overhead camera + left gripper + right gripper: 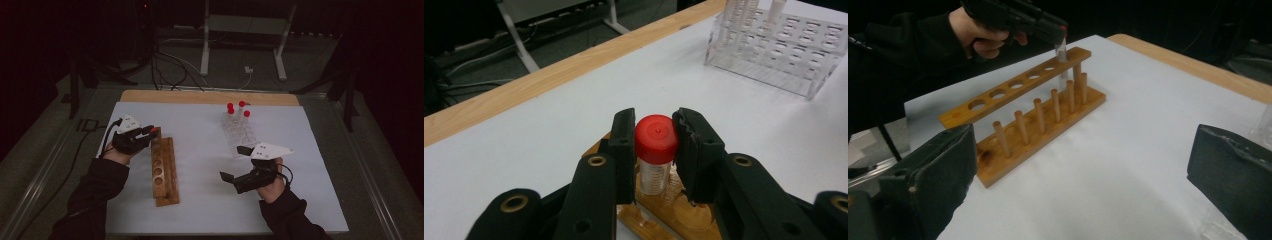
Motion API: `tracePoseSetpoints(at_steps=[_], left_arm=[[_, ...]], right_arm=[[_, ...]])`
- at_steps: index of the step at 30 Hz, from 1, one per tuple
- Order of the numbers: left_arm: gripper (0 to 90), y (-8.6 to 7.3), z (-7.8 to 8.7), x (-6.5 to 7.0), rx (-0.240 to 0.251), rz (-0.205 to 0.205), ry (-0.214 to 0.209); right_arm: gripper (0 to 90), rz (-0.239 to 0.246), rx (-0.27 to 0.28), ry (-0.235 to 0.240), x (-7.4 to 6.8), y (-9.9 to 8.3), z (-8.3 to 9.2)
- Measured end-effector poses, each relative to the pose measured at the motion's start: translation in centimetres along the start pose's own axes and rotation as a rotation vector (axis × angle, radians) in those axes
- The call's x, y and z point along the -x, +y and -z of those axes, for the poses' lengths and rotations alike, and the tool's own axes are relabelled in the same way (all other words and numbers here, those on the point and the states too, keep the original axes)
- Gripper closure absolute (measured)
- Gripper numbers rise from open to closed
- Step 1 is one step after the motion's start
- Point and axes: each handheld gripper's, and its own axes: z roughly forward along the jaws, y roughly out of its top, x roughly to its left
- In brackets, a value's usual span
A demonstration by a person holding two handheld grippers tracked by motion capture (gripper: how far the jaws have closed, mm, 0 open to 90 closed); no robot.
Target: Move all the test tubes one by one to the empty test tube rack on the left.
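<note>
A clear tube with a red cap (pixel 655 138) stands upright between the jaws of my left gripper (pixel 655 125), which is shut on it just below the cap. The tube (pixel 1062 50) hangs over the far end hole of the wooden rack (pixel 165 170), its lower part reaching down into the rack (pixel 1023 107). In the high view my left gripper (pixel 147 132) is at the rack's far end. My right gripper (pixel 235 162) hovers right of the rack, open wide with nothing between its jaws (pixel 1083 170).
A clear plastic rack (pixel 239 131) stands at the back middle of the white mat (pixel 200 210), holding three red-capped tubes (pixel 242 104). The same rack (pixel 784 50) lies ahead of my left gripper. The table's wooden edge (pixel 210 97) runs behind the mat.
</note>
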Motion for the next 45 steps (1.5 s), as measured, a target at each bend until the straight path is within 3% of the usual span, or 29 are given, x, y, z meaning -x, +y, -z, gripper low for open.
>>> tracePoseSetpoints(at_steps=[2,3,4,5,6,7,8,11,13,17,20,24,25,28,32,43,45], left_arm=[[70.6,0.0,0.0,-0.1,0.004,0.007,-0.014],[64.2,0.0,0.1,-0.1,0.012,0.019,-0.026],[64.2,0.0,0.4,-0.2,0.023,0.028,-0.055],[61.5,0.0,0.6,-0.1,0.029,0.025,-0.055],[56.0,0.1,0.8,0.0,0.036,0.026,-0.056],[44.9,0.1,1.1,0.0,0.046,0.031,-0.068],[44.9,0.2,1.5,0.1,0.057,0.034,-0.079],[26.7,0.2,2.7,0.6,0.089,0.03,-0.111],[16.6,0.1,3.6,1.1,0.108,0.037,-0.158],[3.3,-0.4,4.8,2.2,0.098,0.028,-0.225],[2.1,-1.0,5.6,2.8,0.104,0.03,-0.242],[2.0,-2.0,6.7,3.4,0.125,0.036,-0.271],[1.9,-2.2,6.9,3.5,0.122,0.034,-0.275],[2.0,-2.8,7.3,3.6,0.13,0.042,-0.287],[2.0,-3.4,7.4,3.7,0.127,0.043,-0.285],[2.0,-3.5,7.9,4.1,0.137,0.032,-0.302],[2.0,-3.5,7.9,4.1,0.137,0.033,-0.307]], right_arm=[[0.0,0.0,0.003,-0.001,0.0,0.1,0.1],[0.0,0.001,0.009,-0.003,0.1,0.3,0.2],[0.0,0.001,0.009,-0.003,0.1,0.3,0.2],[0.0,0.002,0.012,-0.002,0.2,0.4,0.3],[0.0,0.006,0.015,-0.011,0.2,0.5,0.5],[0.0,0.009,0.017,-0.018,0.4,0.7,0.7],[0.0,0.009,0.017,-0.018,0.4,0.7,0.7],[0.0,0.013,0.027,-0.034,1.0,1.3,1.1],[0.0,0.008,0.035,-0.048,1.6,1.7,1.4],[0.0,-0.004,0.037,-0.1,3.3,2.4,1.8],[0.0,-0.014,0.04,-0.109,4.0,2.5,1.9],[0.0,-0.032,0.005,-0.178,5.8,2.6,1.6],[0.0,-0.048,-0.006,-0.19,6.7,2.5,1.5],[0.0,-0.053,0.0,-0.207,7.4,2.4,1.3],[0.0,-0.056,-0.008,-0.235,9.2,2.1,0.6],[0.0,-0.105,-0.037,-0.263,12.9,1.3,-0.9],[7.6,-0.111,-0.046,-0.252,13.6,1.0,-1.1]])
